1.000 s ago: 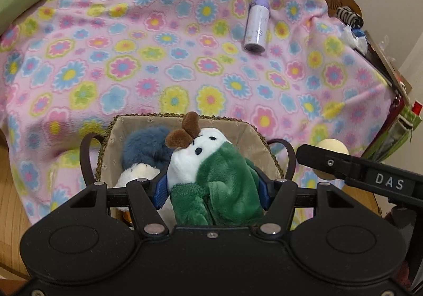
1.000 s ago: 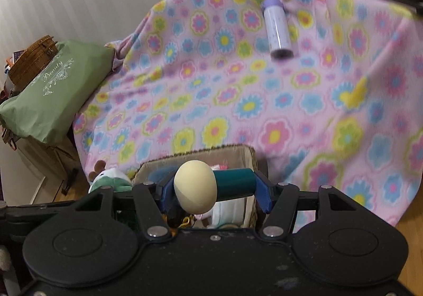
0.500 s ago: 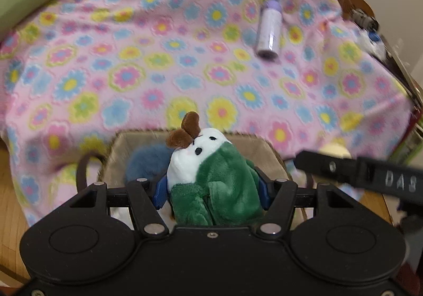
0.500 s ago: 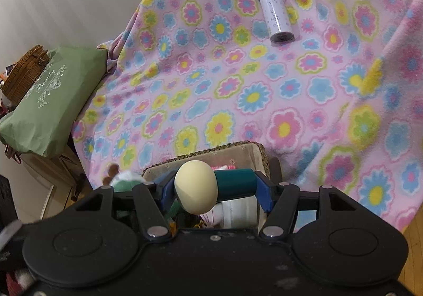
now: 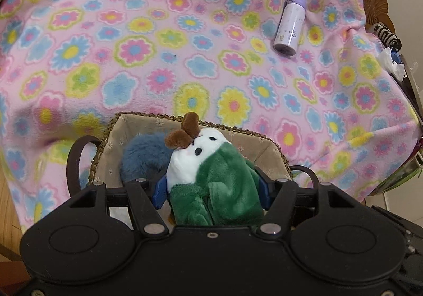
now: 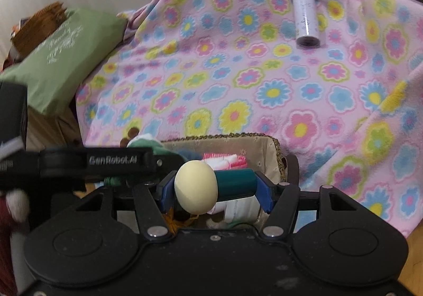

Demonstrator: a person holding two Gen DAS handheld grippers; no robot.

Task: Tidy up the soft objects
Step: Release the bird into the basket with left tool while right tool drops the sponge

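Observation:
A green-robed plush toy (image 5: 219, 177) with a white face and brown antlers sits between the blue pads of my left gripper (image 5: 211, 187). The jaws are opening, though the pads still touch its sides. It hangs over a lined wicker basket (image 5: 148, 117) that holds a blue fluffy toy (image 5: 145, 156). My right gripper (image 6: 215, 187) is shut on a soft toy with a cream head (image 6: 195, 186) and a teal body, held sideways over the same basket (image 6: 267, 148). A pink-and-white striped soft item (image 6: 224, 160) lies inside. The left gripper's finger (image 6: 105, 161) crosses the right wrist view.
A pink flowered blanket (image 5: 185, 45) covers the surface behind the basket. A lilac bottle (image 5: 289, 26) lies on it at the back right. A green cushion (image 6: 60, 58) and a brown wicker bag (image 6: 37, 23) are at the left, and clutter (image 5: 388, 39) is at the right edge.
Both hands have drifted sideways over the basket, each toy still between its pads. The right gripper's finger has left the left wrist view. The left gripper's finger has come into the right wrist view.

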